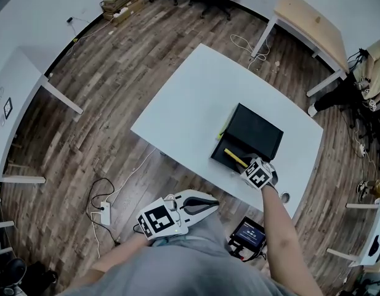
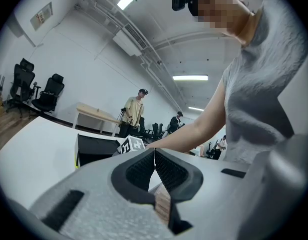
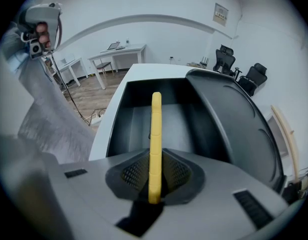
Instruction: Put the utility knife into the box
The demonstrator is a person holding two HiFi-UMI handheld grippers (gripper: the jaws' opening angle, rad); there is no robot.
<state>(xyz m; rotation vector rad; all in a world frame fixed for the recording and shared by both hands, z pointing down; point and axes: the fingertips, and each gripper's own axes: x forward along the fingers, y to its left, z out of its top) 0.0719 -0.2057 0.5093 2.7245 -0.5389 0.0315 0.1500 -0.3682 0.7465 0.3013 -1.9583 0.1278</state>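
Note:
A yellow utility knife stands clamped between the pads of my right gripper, which is shut on it. It reaches out over the open tray of the black box, whose lid stands up at the right. From the head view the knife lies over the box's near half, with the right gripper at the box's front edge. My left gripper hangs below the table, near the person's body, shut with nothing in it.
The box rests on a white table over a wooden floor. A small screen device lies on the floor near the person. Cables and a power strip are at the left. Other desks and office chairs stand around.

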